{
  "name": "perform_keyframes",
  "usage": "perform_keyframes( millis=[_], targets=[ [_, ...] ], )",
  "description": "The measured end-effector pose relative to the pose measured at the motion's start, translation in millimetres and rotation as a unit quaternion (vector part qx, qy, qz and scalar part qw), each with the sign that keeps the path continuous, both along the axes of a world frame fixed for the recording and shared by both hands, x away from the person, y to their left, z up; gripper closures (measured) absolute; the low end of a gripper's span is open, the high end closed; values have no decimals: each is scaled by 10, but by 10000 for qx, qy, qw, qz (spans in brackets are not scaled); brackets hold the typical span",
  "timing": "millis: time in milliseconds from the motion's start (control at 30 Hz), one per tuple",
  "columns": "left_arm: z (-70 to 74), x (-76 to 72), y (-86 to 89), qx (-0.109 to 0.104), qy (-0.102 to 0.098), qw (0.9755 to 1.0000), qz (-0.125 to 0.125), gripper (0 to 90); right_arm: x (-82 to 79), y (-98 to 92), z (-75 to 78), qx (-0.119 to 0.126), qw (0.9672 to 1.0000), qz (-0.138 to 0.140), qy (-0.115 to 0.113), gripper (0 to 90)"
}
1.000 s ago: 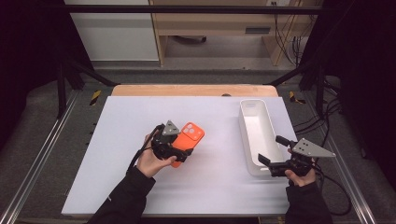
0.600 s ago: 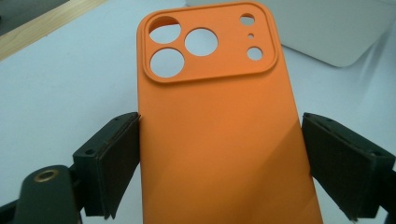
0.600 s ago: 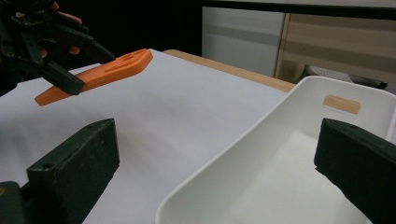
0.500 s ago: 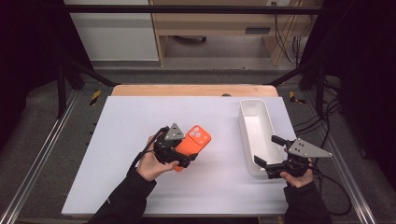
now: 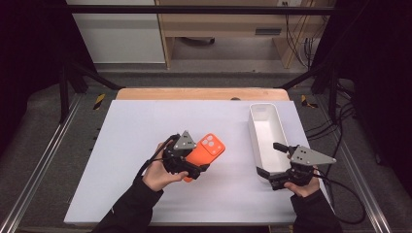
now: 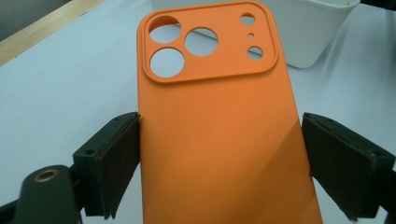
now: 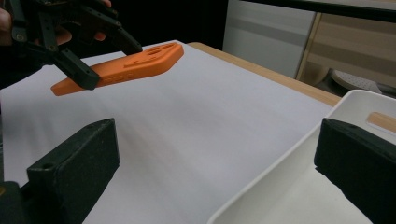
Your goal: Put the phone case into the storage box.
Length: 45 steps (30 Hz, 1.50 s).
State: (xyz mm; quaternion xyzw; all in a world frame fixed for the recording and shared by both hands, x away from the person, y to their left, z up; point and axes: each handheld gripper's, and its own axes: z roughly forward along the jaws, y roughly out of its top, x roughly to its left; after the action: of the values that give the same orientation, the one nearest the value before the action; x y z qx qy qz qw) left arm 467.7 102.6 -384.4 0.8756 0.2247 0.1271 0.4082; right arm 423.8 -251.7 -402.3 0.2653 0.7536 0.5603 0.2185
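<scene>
Orange phone case sits between the jaws of the left gripper, which pinch its long sides near the lower end. The left gripper view shows its back face with the raised camera block and round cut-outs at the far end; the pad on one side presses the edge, while on the other side a thin gap may remain, so I cannot be sure how firm the grip is. From the right gripper view the case is seen side-on, tilted, its camera end lifted clear of the white table top and its other end lower; whether that low end touches the surface is unclear. From the high view the case is near the middle of the table, a little toward the near edge.

The right gripper has its jaws spread wide, nothing between the pads. In the high view it straddles the near end of the white bin, which lies along the table's right edge. The right gripper view shows one jaw over the bare table and the other inside the bin's rim
</scene>
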Motion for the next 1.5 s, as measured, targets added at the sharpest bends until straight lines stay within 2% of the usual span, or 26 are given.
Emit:
perform_keyframes(
  millis=[400,700,1000,1200,1500],
  targets=[
    [5,-64,-70,78,-55,9996,-276,133,-28,181,17,-222,9993,315,1,4],
    [-11,-102,-123,179,-92,9983,-548,134,-31,280,5,-366,9981,490,38,6],
    [-33,-136,-176,292,-116,9959,-851,134,-45,374,9,-503,9965,660,36,8],
    [-39,-141,-175,322,-157,9946,-978,134,-57,443,12,-657,9944,831,47,10],
    [-60,-164,-150,431,-269,9903,-1294,134,-80,555,27,-941,9898,1070,17,14]
  ],
)
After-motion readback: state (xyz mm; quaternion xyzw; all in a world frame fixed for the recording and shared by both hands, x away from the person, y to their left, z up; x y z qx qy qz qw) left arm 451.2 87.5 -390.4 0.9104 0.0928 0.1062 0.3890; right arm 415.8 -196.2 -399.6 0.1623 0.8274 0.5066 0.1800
